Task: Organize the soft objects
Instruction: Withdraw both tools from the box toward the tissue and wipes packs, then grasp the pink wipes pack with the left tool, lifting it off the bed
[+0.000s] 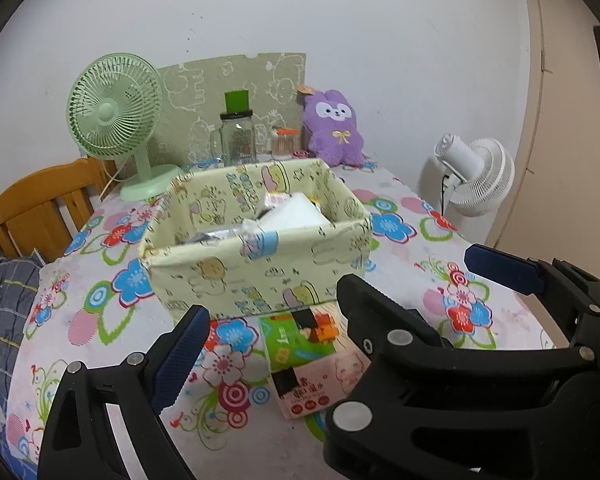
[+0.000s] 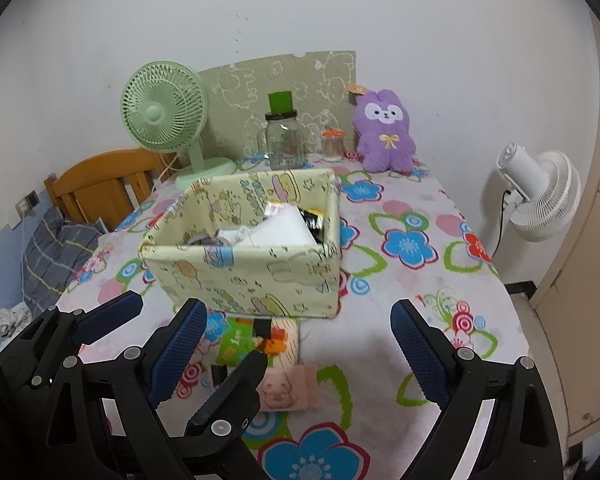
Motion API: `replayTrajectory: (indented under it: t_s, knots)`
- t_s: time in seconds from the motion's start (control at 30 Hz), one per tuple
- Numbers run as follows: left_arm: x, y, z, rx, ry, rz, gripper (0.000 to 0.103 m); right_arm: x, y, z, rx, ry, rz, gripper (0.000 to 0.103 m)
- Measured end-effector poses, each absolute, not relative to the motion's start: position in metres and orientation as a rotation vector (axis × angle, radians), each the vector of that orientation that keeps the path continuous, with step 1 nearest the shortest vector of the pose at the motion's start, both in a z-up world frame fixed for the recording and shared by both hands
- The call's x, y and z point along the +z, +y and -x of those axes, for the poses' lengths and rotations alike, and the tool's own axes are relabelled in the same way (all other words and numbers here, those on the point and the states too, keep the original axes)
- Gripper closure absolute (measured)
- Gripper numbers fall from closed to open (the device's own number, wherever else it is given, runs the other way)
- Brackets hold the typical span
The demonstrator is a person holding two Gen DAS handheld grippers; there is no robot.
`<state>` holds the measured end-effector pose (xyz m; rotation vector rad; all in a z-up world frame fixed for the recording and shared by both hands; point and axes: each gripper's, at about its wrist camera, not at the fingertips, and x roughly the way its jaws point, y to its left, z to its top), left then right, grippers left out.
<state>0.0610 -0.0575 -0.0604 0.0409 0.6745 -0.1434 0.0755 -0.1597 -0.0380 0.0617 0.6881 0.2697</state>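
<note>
White wall backs a worktop [image 2: 400, 320] under a flower-print cloth, where a pale yellow cartoon-print fabric box [image 2: 252, 276] sits mid-surface with white and dark packets inside (contents hard to tell apart), and a purple plush rabbit [image 2: 386, 136] leans at the far edge. Just in front of the box lie 2 soft packs, a green one [image 1: 288, 344] and a pink one [image 1: 320, 384] touching it. Both the left gripper [image 1: 268, 320] and the right gripper [image 2: 296, 324] hover with fingers spread wide, holding nothing.
</note>
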Motion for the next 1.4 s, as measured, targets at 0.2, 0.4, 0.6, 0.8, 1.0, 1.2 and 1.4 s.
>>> replayTrajectory:
  t_s: [0.2,0.4,0.6,0.8,1.0,1.2,1.4]
  knots:
    - [-0.08,-0.06,-0.061,-0.175,0.705,-0.021,0.007,-0.057,-0.166,-0.071,0.261,0.707,-0.072,0.008]
    - [-0.093,-0.062,-0.06,-0.188,0.715,-0.023,0.007,-0.071,-0.168,-0.068,0.26,0.721,-0.079,0.008]
    - [-0.109,-0.068,-0.059,-0.195,0.736,-0.044,0.007,-0.088,-0.171,-0.068,0.255,0.741,-0.099,0.008]
    - [-0.119,-0.075,-0.061,-0.22,0.765,-0.05,0.007,-0.101,-0.177,-0.068,0.234,0.778,-0.105,0.008]
    - [-0.127,-0.079,-0.065,-0.23,0.792,-0.06,0.007,-0.11,-0.182,-0.069,0.222,0.799,-0.11,0.008]
    - [-0.136,-0.079,-0.072,-0.226,0.818,-0.063,0.007,-0.119,-0.182,-0.075,0.217,0.828,-0.113,0.008]
    - [-0.143,-0.079,-0.079,-0.227,0.84,-0.067,0.007,-0.126,-0.182,-0.082,0.213,0.85,-0.118,0.008]
